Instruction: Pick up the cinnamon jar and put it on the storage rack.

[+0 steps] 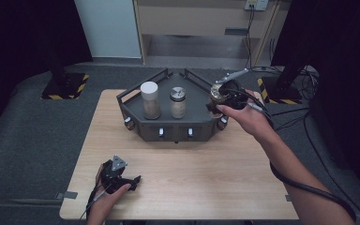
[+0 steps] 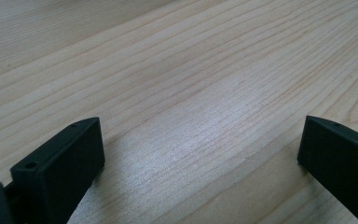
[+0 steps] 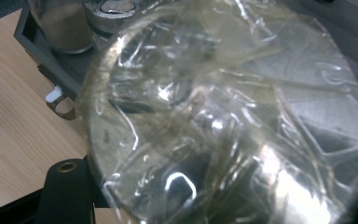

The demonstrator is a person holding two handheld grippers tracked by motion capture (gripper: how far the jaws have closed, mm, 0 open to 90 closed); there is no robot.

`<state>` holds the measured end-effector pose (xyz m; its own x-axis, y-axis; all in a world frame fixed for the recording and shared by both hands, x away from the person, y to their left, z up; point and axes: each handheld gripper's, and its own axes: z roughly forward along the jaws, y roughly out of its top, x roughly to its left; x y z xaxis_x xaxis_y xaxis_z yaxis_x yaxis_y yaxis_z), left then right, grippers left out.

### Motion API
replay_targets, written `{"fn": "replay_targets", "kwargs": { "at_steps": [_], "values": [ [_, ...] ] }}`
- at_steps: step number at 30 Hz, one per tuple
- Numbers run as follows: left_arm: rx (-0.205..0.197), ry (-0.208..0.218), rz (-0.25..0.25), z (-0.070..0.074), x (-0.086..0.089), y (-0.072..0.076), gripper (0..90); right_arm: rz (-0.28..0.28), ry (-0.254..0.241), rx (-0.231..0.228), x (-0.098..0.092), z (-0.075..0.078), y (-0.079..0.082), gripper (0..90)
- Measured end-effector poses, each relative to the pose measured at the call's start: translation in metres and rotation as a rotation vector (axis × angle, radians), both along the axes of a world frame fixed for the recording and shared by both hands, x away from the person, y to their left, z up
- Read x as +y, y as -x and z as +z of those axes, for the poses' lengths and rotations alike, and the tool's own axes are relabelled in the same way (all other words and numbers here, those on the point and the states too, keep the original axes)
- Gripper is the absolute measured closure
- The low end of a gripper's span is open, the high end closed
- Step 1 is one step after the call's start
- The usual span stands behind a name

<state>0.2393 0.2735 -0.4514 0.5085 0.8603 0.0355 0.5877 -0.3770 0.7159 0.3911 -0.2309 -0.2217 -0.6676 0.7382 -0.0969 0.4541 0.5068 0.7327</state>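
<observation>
My right gripper (image 1: 221, 100) is shut on a jar (image 1: 218, 95) with a metal lid and holds it over the right end of the dark tray (image 1: 136, 107). In the right gripper view the jar's (image 3: 223, 116) tape-wrapped lid looms close, with one black finger (image 3: 67, 191) beside it. Two more jars stand upright in the tray: a white-lidded one (image 1: 150, 100) with sandy contents and a metal-lidded one (image 1: 178, 102). My left gripper (image 1: 132, 181) rests on the wooden table (image 1: 192, 164) near its front left. Its jaws (image 2: 200, 135) are open with bare wood between them.
The tray has a raised rim and small knobs (image 1: 161, 133) along its front wall. A cable (image 1: 309, 187) trails along the right forearm. Beyond the table's far edge, black-and-yellow striped stand bases (image 1: 65, 86) sit on the grey floor.
</observation>
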Motion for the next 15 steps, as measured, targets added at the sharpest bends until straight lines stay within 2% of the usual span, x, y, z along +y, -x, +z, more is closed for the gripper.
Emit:
{"fn": "replay_targets", "kwargs": {
  "at_steps": [15],
  "values": [
    [0.001, 0.0, 0.0, 0.0, 0.0, 0.0, 0.0, -0.01, 0.01, 0.009, 0.014, -0.002, -0.022, 31.0]
  ]
}}
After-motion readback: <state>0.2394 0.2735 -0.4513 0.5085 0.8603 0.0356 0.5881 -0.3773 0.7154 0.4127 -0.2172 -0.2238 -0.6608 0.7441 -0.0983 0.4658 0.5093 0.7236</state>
